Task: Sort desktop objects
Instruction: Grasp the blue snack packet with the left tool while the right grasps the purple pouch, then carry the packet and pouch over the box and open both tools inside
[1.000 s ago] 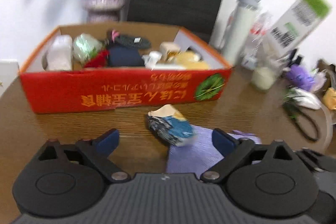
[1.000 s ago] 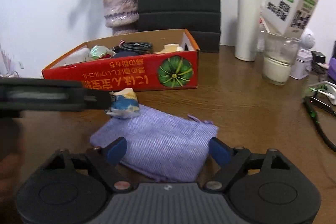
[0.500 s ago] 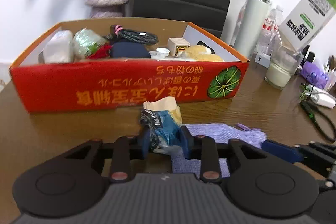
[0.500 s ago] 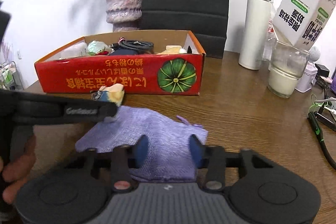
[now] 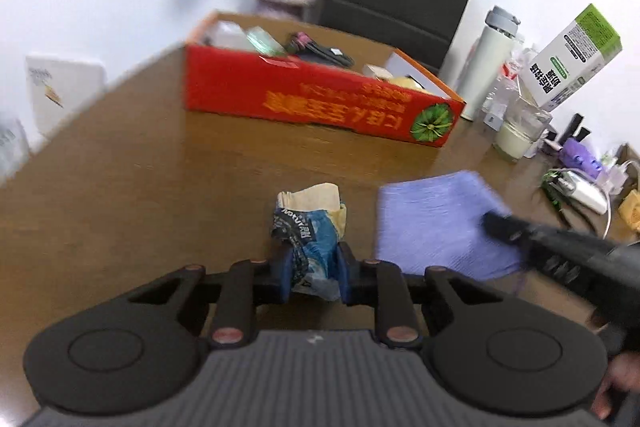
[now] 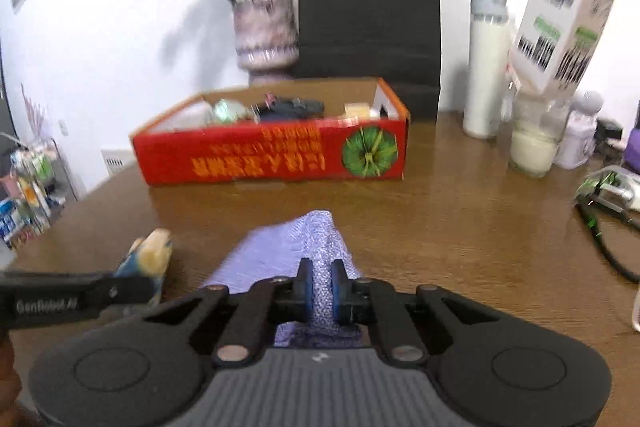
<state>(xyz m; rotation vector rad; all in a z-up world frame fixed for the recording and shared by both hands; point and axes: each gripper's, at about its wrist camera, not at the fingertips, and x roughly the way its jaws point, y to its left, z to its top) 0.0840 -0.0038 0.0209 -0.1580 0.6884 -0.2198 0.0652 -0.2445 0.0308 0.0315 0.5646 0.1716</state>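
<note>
Both claws closed since: left claw (image 5: 313,273) closing on wrapper (image 5: 310,227), right claw (image 6: 320,290) pinching pouch (image 6: 316,247).

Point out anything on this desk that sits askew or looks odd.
The green-and-white carton leans tilted, its lower corner on the rim of the glass of milk, not flat on the table. The red box's print is upside down.

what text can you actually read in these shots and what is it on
"GenRobot.AI", somewhat blurred: side of the left gripper, seen from the right wrist.
"natur...", partly creased: blue snack packet between the left gripper's closing pads.
Yellow characters, upside down, too blurred to read: front of the red box.
Dark characters, too blurred to read: tilted white and green carton.
</note>
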